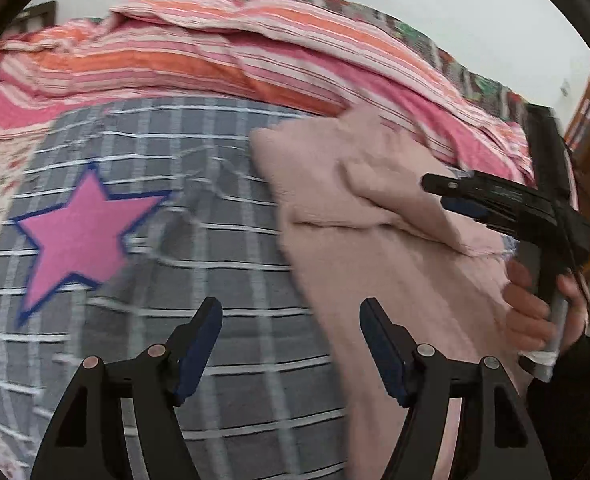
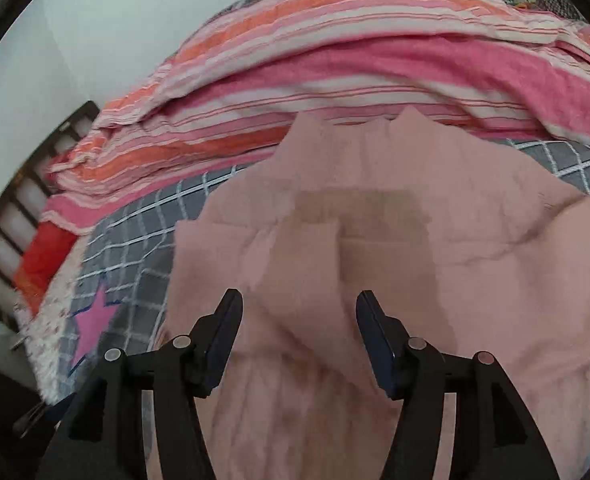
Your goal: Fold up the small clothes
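A pale pink garment lies on the grey checked bedsheet, with a flap folded over its upper part. My left gripper hangs open over the sheet just left of the garment's edge, nothing between its fingers. In the left wrist view my right gripper reaches in from the right above the garment, held by a person's hand. In the right wrist view the right gripper stands open directly over the garment, and no cloth is pinched between its pads. The picture is blurred.
A bunched pink, orange and white striped quilt lies along the far side of the bed. A pink star is sewn on the sheet at left. A dark slatted headboard stands far left, and wooden furniture is at right.
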Motion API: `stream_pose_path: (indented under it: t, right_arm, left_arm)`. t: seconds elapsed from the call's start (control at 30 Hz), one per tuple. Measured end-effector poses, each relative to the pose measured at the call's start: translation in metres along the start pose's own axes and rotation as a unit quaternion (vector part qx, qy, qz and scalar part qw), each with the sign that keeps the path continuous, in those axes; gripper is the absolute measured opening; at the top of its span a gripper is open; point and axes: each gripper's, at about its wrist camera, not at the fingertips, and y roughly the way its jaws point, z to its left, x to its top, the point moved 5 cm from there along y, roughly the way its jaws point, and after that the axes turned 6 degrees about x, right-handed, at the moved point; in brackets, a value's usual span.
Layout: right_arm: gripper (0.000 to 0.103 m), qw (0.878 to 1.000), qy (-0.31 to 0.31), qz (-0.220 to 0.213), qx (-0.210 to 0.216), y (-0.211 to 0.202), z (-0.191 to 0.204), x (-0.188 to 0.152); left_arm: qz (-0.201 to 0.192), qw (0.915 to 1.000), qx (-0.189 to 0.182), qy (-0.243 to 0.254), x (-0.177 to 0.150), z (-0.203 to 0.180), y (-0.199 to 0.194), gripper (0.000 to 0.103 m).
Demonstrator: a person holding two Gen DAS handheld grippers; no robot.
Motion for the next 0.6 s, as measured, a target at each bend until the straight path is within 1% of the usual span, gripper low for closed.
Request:
stream_pose_path:
  t: [0.03,0.07,0.1,0.2,0.27,0.3,0.37,0.47,0.53,0.57,0.6]
  right_arm:
    - [0.062,1.000,-0.010,-0.009,0.000,-0.017,-0.005,-0.005]
    - [0.068,1.000,-0.022,-0.020,-0.009,-0.033,-0.011,-0.011]
    - [0.072,0.999,-0.031,-0.030,-0.020,-0.046,-0.018,-0.015]
    - [0.073,0.994,-0.062,-0.059,-0.070,-0.081,-0.043,-0.032]
    - [0.073,0.990,-0.070,-0.062,-0.109,-0.094,-0.063,-0.045]
    - [0.073,0.988,-0.069,-0.063,-0.122,-0.098,-0.073,-0.055]
    - [0.073,0.988,-0.060,-0.065,-0.124,-0.102,-0.084,-0.067]
    - [0.073,0.988,-0.049,-0.068,-0.130,-0.094,-0.095,-0.080]
    - [0.073,0.987,-0.046,-0.071,-0.137,-0.087,-0.101,-0.086]
    - [0.073,0.988,-0.039,-0.066,-0.134,-0.083,-0.105,-0.087]
    - [0.073,0.989,-0.034,-0.063,-0.131,-0.080,-0.105,-0.086]
  left_arm:
    - [0.003,0.9999,-0.010,0.002,0.000,-0.007,0.004,0.070]
    - [0.006,0.9997,-0.024,0.004,0.001,-0.017,0.011,0.070]
    - [0.008,0.9995,-0.031,0.004,0.001,-0.024,0.015,0.070]
    - [0.012,0.9981,-0.060,-0.002,0.008,-0.045,0.030,0.069]
    - [0.015,0.9971,-0.074,-0.008,0.016,-0.061,0.042,0.069]
    - [0.018,0.9964,-0.083,-0.011,0.021,-0.071,0.048,0.069]
    - [0.022,0.9955,-0.091,-0.012,0.031,-0.089,0.060,0.069]
    - [0.016,0.9969,-0.074,-0.019,0.052,-0.116,0.079,0.071]
    - [0.018,0.9973,-0.065,-0.030,0.067,-0.132,0.092,0.078]
    - [0.018,0.9976,-0.058,-0.034,0.072,-0.137,0.098,0.079]
    - [0.018,0.9983,-0.040,-0.039,0.077,-0.141,0.105,0.080]
